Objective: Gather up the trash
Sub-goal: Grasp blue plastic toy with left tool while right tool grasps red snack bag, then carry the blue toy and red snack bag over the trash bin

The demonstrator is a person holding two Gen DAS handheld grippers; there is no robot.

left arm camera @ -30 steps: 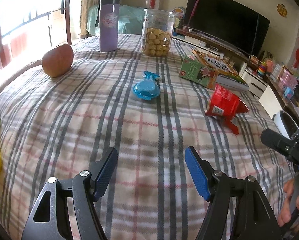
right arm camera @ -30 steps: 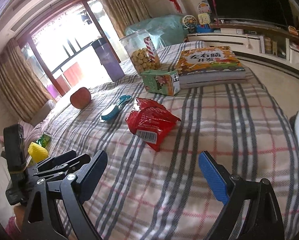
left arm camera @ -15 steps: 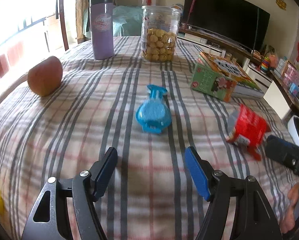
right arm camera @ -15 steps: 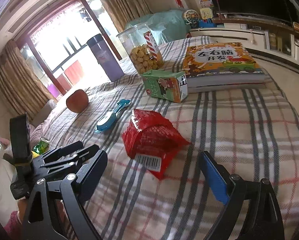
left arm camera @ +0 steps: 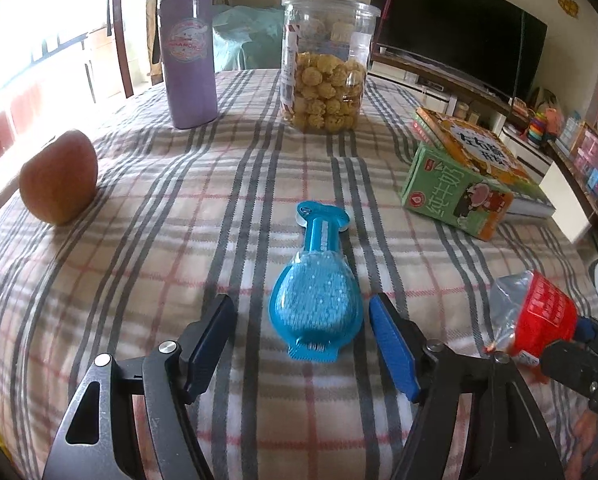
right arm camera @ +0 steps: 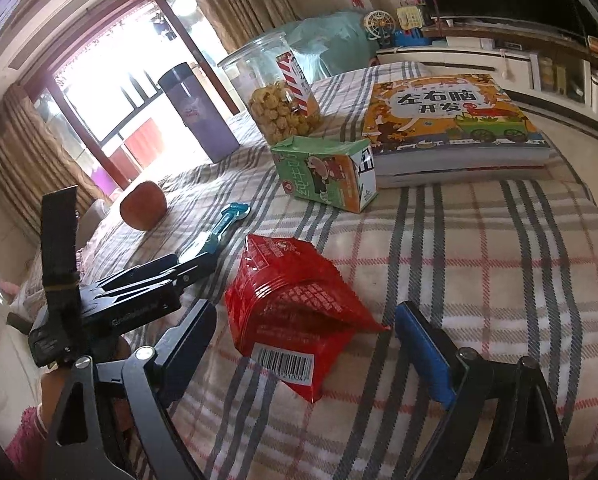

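Note:
A blue plastic blister pack (left arm camera: 317,298) lies flat on the plaid tablecloth (left arm camera: 139,240). My left gripper (left arm camera: 303,344) is open, its jaws either side of the pack's near end. A crumpled red snack wrapper (right arm camera: 295,312) lies on the cloth, and my right gripper (right arm camera: 305,352) is open with its jaws either side of it. The wrapper also shows in the left wrist view (left arm camera: 535,316). The blue pack also shows in the right wrist view (right arm camera: 219,232), partly behind the left gripper. A green milk carton (left arm camera: 455,196) lies on its side.
An apple (left arm camera: 59,176) sits at the left. A purple tumbler (left arm camera: 187,52) and a clear jar of snacks (left arm camera: 325,68) stand at the back. A stack of books (right arm camera: 451,128) lies behind the carton. The table edge drops off on the right.
Both grippers have moved forward. The left one closed in on the blue pack, the right one on the red wrapper. Both stayed open.

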